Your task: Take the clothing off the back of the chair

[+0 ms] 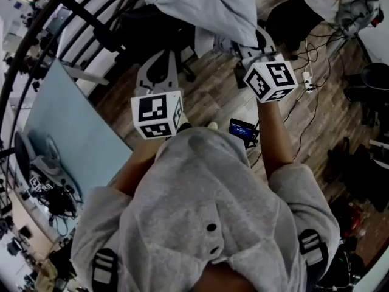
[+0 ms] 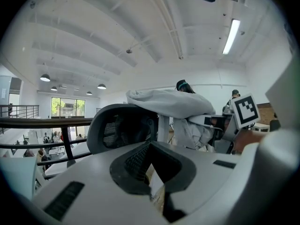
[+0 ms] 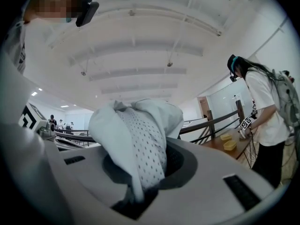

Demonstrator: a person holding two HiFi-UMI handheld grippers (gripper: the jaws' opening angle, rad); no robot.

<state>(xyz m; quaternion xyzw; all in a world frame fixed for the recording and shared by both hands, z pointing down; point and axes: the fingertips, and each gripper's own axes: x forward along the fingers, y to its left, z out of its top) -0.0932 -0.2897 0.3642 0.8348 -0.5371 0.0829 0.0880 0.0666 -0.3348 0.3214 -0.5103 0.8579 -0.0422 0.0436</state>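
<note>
A white garment is draped over the back of a black mesh chair. My right gripper is shut on a fold of it; in the right gripper view the dotted lining of the garment bulges up from between the jaws of the gripper. My left gripper hovers just left of the chair and holds nothing. In the left gripper view its jaws stand together and point at the chair back. The garment lies over that back, and the right gripper is at its right side.
A black railing curves along the left, beside a blue-grey tabletop. Cables and a power strip lie on the wood floor, with a small device near my feet. A person with a backpack stands by a wooden table.
</note>
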